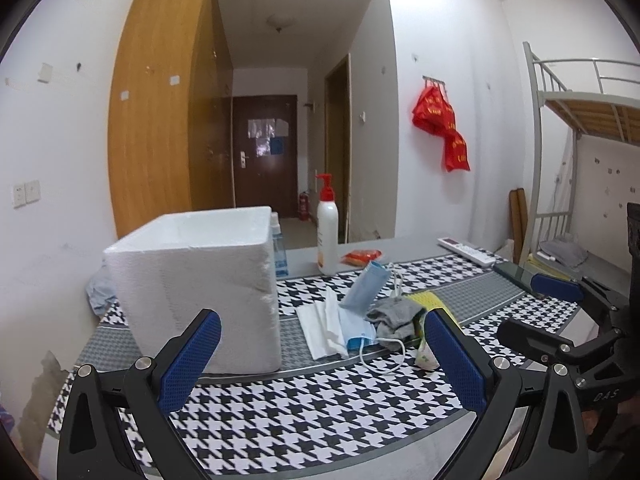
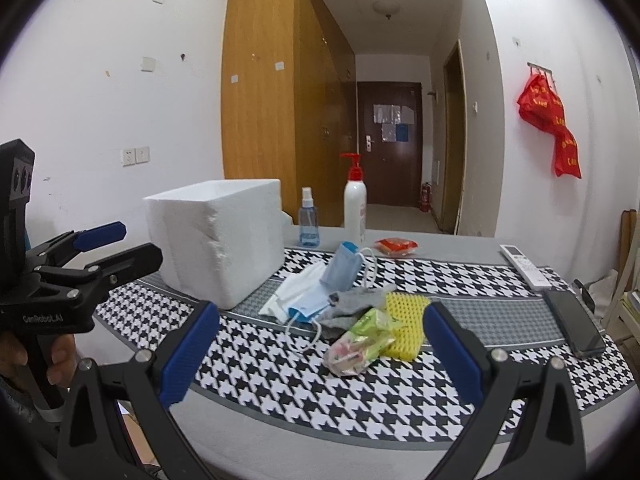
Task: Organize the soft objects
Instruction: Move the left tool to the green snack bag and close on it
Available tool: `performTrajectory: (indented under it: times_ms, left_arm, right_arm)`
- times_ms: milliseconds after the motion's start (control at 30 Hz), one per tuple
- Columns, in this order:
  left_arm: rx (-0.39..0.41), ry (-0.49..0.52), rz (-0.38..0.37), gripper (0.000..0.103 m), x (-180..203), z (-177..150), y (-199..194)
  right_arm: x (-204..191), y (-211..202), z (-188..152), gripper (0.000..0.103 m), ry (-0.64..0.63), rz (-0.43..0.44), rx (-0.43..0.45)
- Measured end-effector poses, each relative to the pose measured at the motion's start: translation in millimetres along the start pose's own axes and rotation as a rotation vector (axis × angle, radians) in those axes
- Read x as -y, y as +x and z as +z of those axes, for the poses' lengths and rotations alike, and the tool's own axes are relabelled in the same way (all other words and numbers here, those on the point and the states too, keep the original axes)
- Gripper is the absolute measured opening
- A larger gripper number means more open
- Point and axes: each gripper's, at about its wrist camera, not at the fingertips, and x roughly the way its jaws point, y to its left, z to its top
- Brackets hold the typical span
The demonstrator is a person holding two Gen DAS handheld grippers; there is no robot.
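Centre of both my views, the soft pile [image 2: 352, 308] lies on the houndstooth cloth [image 2: 304, 392]: blue masks [image 1: 366, 286], white tissue [image 1: 322, 330], a grey sock [image 1: 394, 318], a yellow sponge [image 2: 406, 320] half hidden under a crinkly packet [image 2: 360, 344]. The foam box [image 1: 196, 280] stands left of it, its inside out of sight. My left gripper [image 1: 322, 364] and right gripper [image 2: 320, 354] both gape wide, empty. My hand [image 2: 38, 364] is cut off at lower left.

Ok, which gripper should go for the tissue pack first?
Right, probably. The right gripper is open with the tissue pack straight ahead between its fingers. The left gripper is also open but faces the foam box, the pack at its right finger.
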Motion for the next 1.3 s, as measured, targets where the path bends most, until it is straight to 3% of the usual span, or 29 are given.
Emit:
performTrajectory:
  times_ms: [533, 833, 967, 1300]
  left_arm:
    - [-0.095, 0.046, -0.065, 0.102, 19, -1, 47]
    - [-0.159, 0.086, -0.159, 0.102, 49, -7, 75]
    - [-0.228, 0.093, -0.208, 0.101, 63, -14, 95]
    - [-0.338, 0.118, -0.278, 0.082, 88, -26, 132]
  right_arm:
    - [39, 32, -6, 0.103, 0.041, -0.062, -0.088]
    - [69, 41, -15, 0.103, 0.077, -0.123, -0.132]
    - [81, 44, -18, 0.103, 0.079, -0.158, -0.143]
    - [110, 58, -24, 0.103, 0.128, -0.157, -0.168]
